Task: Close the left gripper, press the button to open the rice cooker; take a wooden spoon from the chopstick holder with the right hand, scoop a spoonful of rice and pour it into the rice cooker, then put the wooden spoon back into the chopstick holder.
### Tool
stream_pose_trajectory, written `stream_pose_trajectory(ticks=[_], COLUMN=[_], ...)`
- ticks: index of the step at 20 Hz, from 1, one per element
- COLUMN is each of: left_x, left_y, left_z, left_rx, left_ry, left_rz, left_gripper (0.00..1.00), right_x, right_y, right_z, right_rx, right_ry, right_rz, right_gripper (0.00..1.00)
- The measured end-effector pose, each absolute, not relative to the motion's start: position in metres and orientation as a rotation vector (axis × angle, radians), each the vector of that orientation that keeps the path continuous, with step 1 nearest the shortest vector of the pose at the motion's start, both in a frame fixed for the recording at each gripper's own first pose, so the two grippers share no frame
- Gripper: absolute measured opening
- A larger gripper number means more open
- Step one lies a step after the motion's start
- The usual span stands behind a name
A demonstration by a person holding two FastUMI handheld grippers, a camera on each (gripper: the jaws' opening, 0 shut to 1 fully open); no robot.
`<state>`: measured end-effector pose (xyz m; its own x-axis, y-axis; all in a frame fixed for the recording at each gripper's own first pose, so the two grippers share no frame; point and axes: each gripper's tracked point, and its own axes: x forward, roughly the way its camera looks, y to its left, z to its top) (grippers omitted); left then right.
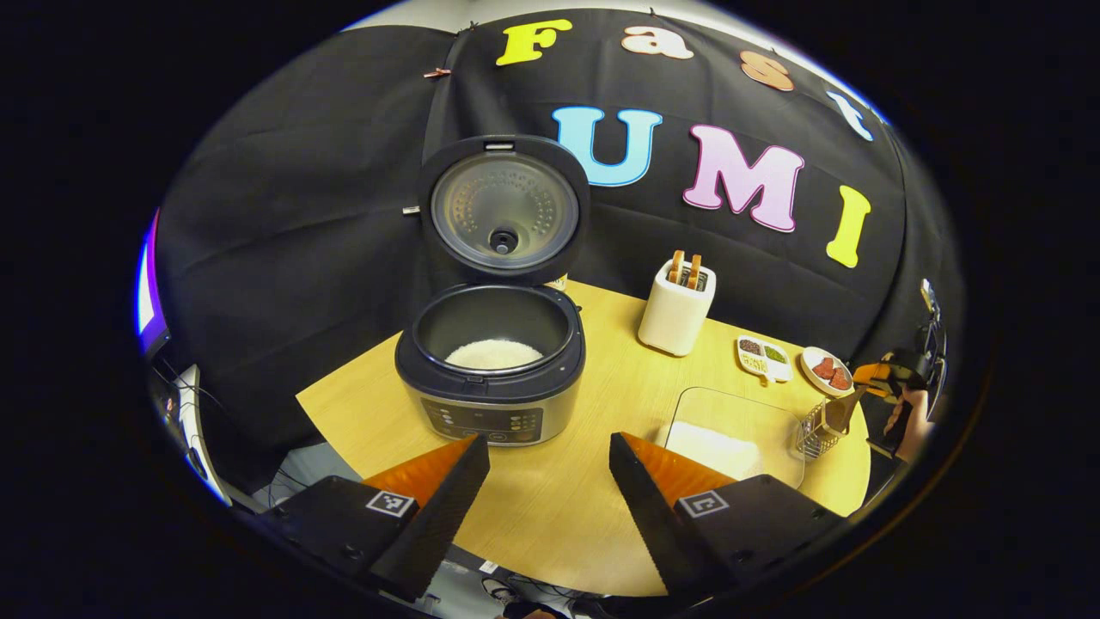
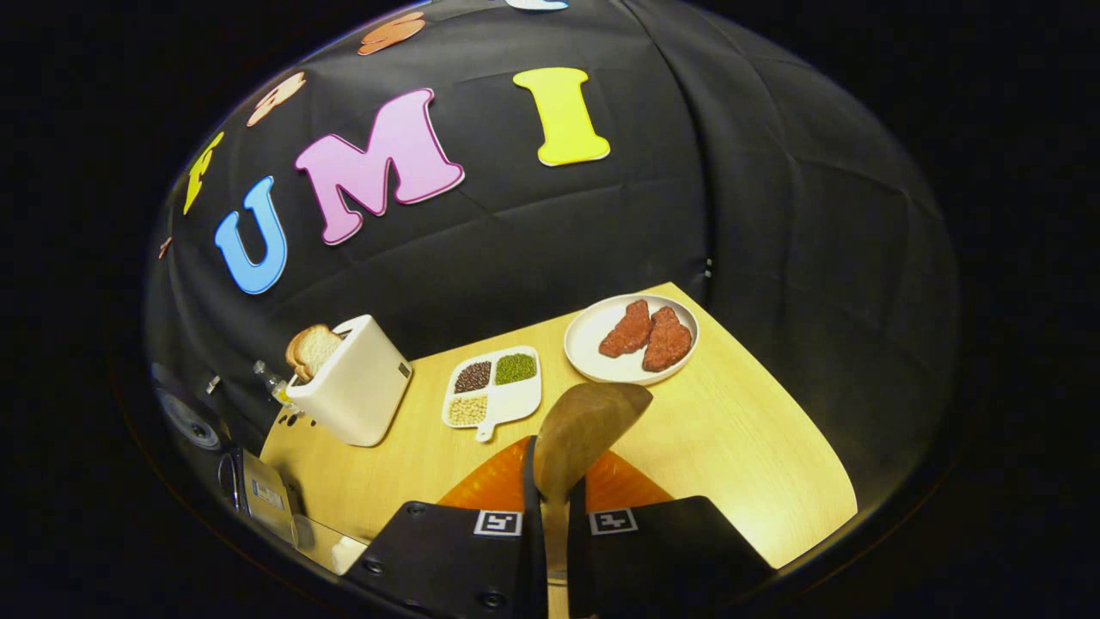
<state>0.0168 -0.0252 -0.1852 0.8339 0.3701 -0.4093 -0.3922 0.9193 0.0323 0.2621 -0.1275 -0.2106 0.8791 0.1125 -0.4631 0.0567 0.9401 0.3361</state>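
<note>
Open rice cooker (image 1: pixel 490 370) lid (image 1: pixel 503 211) upright; toaster (image 1: pixel 676 309) probably just clear alongside.

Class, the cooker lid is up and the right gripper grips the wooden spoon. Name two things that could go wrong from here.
1. The right gripper pinches the wooden spoon by its thin handle only, so the spoon might twist or slip.
2. The wire chopstick holder looks light and stands near the table edge; returning the spoon carelessly could tip it.

A pale wooden bench (image 1: pixel 559 507) stood against the black cloth wall (image 1: pixel 301 223), which hung creased just behind it. Cables (image 1: pixel 284 486) trailed on the floor below the bench's near edge.
</note>
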Motion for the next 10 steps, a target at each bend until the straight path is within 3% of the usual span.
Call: stream_pose_trajectory(ticks=[4,10], left_x=[0.014,0.008], left_y=[-0.01,0.009], left_z=[-0.185,-0.188], left_rx=[-0.069,-0.087], left_ry=[0.414,0.416], left_rz=[0.39,0.346], left_gripper=[0.96,0.96], right_x=[0.246,0.199], right_y=[-0.111,-0.036], right_z=[-0.166,-0.115], right_rx=[0.346,0.316], right_ry=[0.426,0.365], right_rz=[0.074,0.242], right_gripper=[0.13,0.13])
